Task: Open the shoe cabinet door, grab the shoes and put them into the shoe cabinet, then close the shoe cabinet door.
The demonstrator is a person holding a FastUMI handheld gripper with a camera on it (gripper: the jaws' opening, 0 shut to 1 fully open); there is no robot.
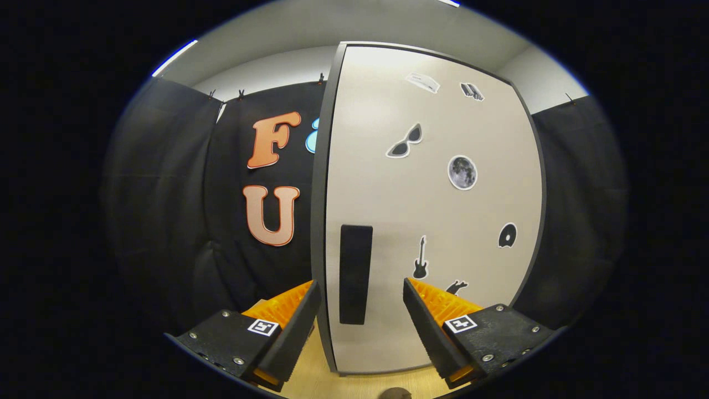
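in the gripper view the hand-held gripper (360, 299) is spread wide, its two fingers apart and holding nothing. the shoe cabinet (432, 210) stands upright just ahead of the fingers, tall and pale with a dark frame around its door (388, 138), and the door looks closed, flat against the front. a dark vertical handle (354, 274) sits low on the door near its left edge, and it falls between the two fingers, a little closer to the left one. the left finger lies at the cabinet's left edge, the right finger in front of the door's lower part; whether either touches the door cannot be told. several stickers are stuck on the door: sunglasses (405, 142), a moon (462, 172), a guitar (421, 259), and a small round dark one (507, 235) toward the right edge. the cabinet rests on a light wooden floor (321, 377), seen below and between the fingers. black cloth hangs behind the cabinet on both sides.
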